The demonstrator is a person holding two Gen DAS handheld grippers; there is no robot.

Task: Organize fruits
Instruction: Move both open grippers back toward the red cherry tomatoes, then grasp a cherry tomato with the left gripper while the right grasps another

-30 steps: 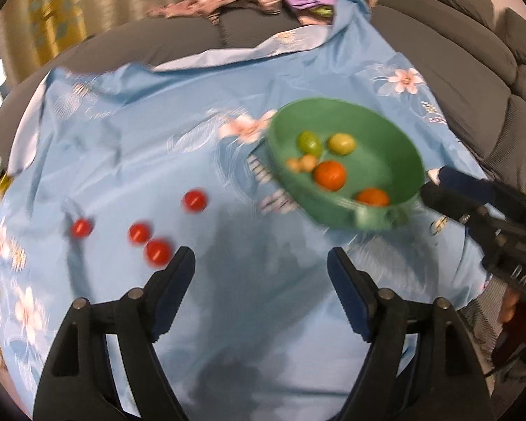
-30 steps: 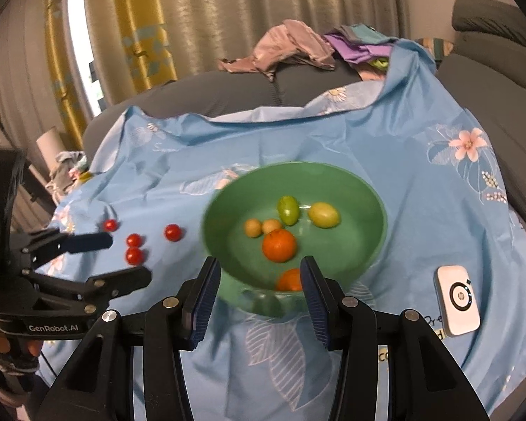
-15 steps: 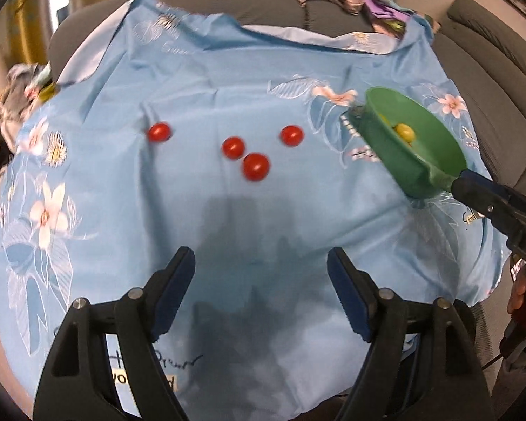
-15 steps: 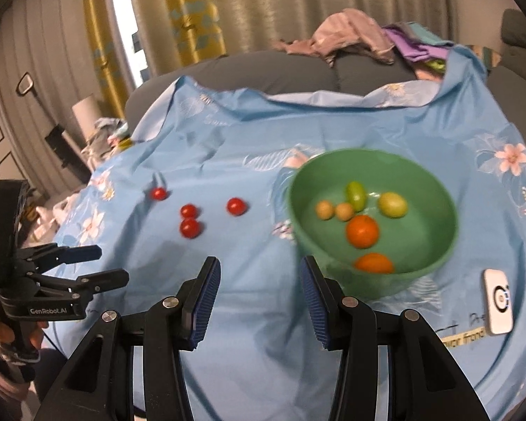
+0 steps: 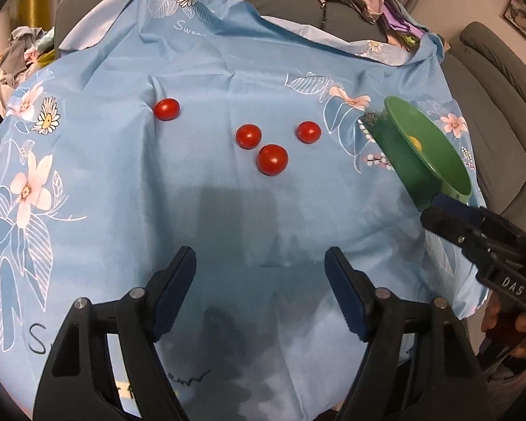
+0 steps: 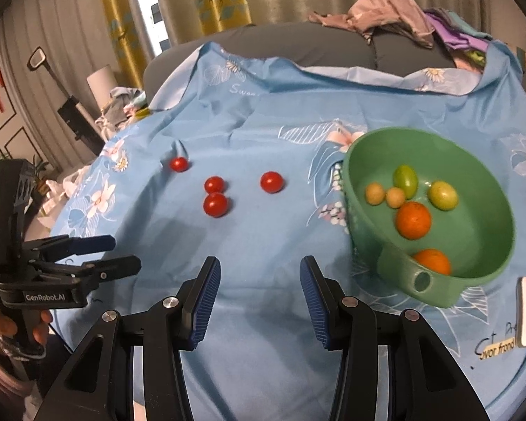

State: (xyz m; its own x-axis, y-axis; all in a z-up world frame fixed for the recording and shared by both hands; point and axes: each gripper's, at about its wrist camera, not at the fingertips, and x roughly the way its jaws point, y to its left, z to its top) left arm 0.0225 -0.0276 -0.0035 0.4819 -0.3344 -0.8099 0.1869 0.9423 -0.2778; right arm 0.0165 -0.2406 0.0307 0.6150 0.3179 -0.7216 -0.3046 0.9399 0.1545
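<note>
Left tongs (image 5: 259,294) closing, empty, marked "GenRobot.AI"; right tongs (image 6: 259,298) spread, empty, marked "DAS".

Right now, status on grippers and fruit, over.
Left gripper empty, jaws closing; right gripper open, empty. Four cherry tomatoes loose on blue cloth; green bowl holds six fruits. Path clear.
</note>
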